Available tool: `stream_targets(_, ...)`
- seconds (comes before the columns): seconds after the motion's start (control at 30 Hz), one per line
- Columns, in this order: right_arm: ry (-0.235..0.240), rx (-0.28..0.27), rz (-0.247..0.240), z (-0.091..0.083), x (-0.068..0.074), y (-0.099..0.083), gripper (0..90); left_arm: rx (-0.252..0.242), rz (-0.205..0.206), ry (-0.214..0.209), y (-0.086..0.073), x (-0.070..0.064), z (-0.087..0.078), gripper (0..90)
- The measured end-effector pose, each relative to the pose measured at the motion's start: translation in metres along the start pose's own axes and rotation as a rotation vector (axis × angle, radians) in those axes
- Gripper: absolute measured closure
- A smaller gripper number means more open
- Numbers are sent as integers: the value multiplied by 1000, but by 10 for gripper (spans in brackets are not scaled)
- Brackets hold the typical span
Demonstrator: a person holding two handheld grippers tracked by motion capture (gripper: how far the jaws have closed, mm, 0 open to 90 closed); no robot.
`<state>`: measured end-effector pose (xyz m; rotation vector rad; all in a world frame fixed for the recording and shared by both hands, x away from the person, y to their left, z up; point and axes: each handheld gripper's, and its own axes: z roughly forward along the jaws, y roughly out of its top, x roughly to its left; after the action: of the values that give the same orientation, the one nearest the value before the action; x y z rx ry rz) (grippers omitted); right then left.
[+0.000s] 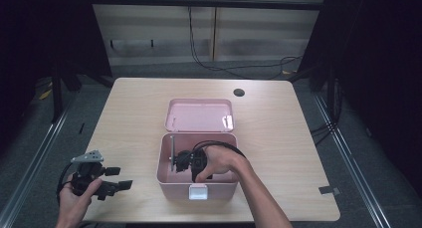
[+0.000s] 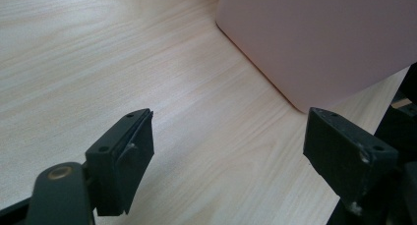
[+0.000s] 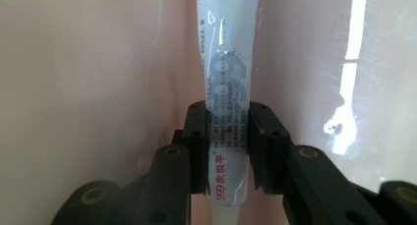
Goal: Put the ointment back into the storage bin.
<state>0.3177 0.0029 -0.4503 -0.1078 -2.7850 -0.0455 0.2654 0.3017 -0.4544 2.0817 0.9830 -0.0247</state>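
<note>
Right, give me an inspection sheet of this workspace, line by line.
Surface: light wood-grain table, round dark grommet hole near the far edge.
Job's things: open pink plastic box with its hinged lid laid back; white printed ointment tube inside the box.
Clutter: nothing seen.
Grippers: right gripper inside the box, fingers shut on the tube; left gripper open, empty, near the table's front left, beside the box.
Cables: black cable looping from the right gripper; black cables on the floor behind the table.
Surroundings: grey floor, pale panelled wall, dark curtains at both sides.
</note>
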Motion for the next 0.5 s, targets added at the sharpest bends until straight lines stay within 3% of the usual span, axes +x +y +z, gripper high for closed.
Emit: stream_targets(0.5,-7,9,-12,5,0,-1,713,1,1,2,0,0,0,191)
